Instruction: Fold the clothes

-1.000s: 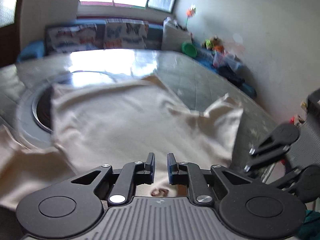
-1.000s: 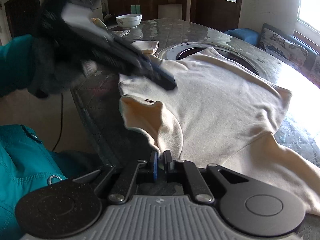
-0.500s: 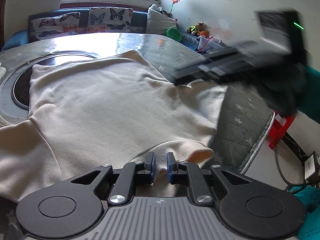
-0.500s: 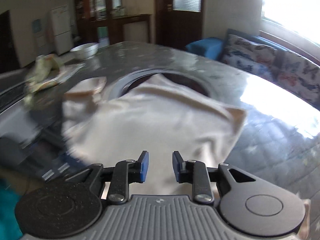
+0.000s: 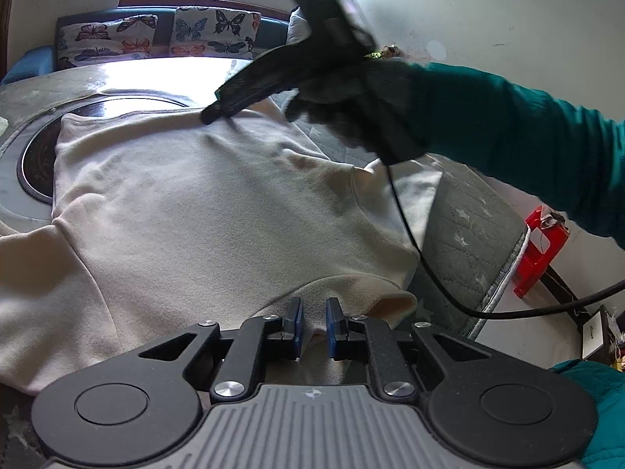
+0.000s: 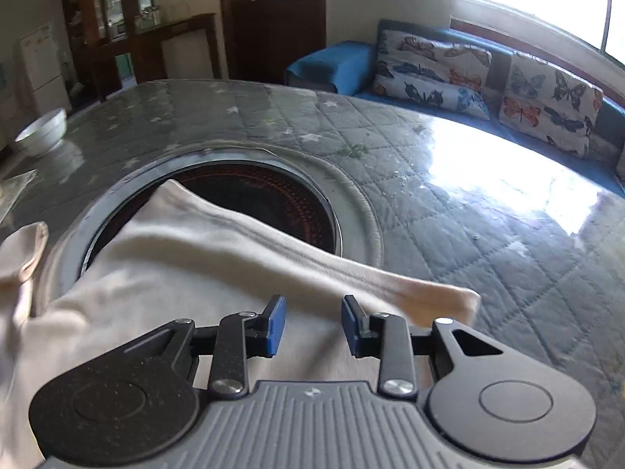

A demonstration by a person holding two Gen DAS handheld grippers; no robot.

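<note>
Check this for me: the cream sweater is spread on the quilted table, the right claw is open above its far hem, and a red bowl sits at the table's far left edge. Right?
Not quite: the bowl is white, not red, as the right wrist view shows. The rest holds: the cream sweater lies spread on the quilted table, and the right claw is open above its far hem.

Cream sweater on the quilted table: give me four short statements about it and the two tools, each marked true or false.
1. The cream sweater lies spread on the table. True.
2. The right tool is shut on a white bowl. False: it is open above the sweater's hem; the bowl sits far off.
3. The left tool has cream fabric between its fingers. True.
4. The sweater covers the dark round inset completely. False: only partly.
</note>
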